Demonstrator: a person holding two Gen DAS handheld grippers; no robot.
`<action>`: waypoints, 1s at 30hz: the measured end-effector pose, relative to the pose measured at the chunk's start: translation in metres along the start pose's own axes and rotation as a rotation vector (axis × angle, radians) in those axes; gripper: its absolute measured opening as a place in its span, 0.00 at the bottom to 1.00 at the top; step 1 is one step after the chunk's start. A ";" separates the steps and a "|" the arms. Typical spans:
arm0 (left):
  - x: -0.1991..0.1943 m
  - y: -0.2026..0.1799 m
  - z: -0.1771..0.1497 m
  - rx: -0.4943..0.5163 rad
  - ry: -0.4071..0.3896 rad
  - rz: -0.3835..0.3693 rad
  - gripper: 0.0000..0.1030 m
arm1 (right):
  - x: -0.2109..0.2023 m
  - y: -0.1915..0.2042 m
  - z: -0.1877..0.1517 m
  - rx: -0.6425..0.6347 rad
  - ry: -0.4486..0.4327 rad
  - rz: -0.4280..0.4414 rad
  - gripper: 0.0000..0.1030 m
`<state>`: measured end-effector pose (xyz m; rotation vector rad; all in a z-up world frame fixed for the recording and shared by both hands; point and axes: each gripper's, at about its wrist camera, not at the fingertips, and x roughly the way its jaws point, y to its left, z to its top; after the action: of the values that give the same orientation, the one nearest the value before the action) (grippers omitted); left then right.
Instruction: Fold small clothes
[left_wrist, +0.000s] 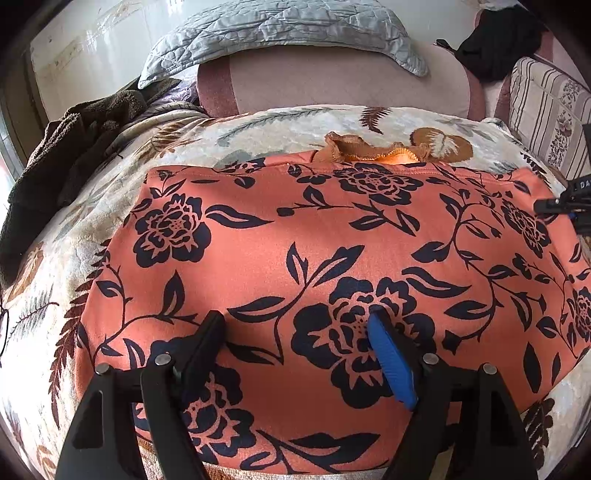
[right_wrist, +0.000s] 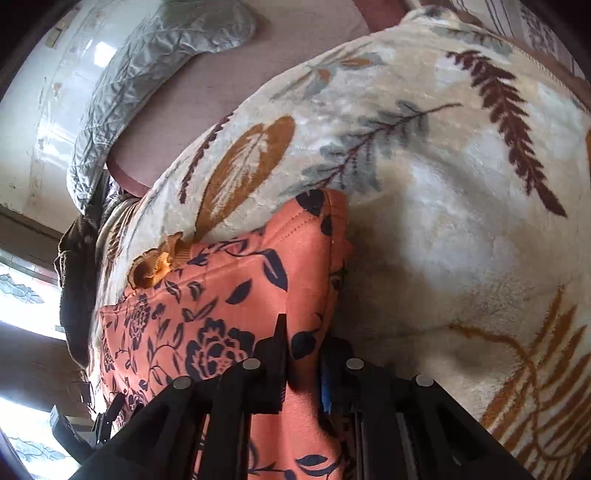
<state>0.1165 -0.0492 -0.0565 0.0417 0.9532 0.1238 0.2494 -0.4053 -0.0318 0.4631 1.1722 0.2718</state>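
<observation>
Cream leaf-patterned blanket (left_wrist: 303, 122) covers the bed and carries the orange floral garment (left_wrist: 332, 240), spread flat across its middle. Left wrist view: the left hand-held gripper (left_wrist: 299, 325) hovers over the garment's near edge, jaws spread wide, nothing between them. A rust knitted piece (left_wrist: 354, 149) shows at the garment's far edge. A grey quilted pillow (left_wrist: 280, 29) lies far off, a brown towel (left_wrist: 74, 155) at far left. The right hand-held gripper (left_wrist: 565, 205) enters at the right edge. Right wrist view: the right hand-held gripper (right_wrist: 304, 339) has its jaws drawn close on the garment's (right_wrist: 229, 295) right edge, fabric pinched between them, the blanket (right_wrist: 443, 184) just beside.
</observation>
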 end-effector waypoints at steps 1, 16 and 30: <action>0.000 0.001 0.000 -0.003 0.003 -0.006 0.78 | -0.012 0.012 -0.001 -0.040 -0.051 -0.031 0.14; 0.000 0.003 -0.001 -0.004 0.011 -0.018 0.78 | -0.069 0.038 -0.068 0.005 -0.203 0.056 0.70; -0.021 0.159 -0.034 -0.447 0.085 0.078 0.74 | -0.038 0.033 -0.141 0.048 -0.180 0.175 0.80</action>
<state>0.0625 0.1057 -0.0448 -0.3407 0.9908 0.4104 0.1051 -0.3644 -0.0286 0.6209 0.9654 0.3462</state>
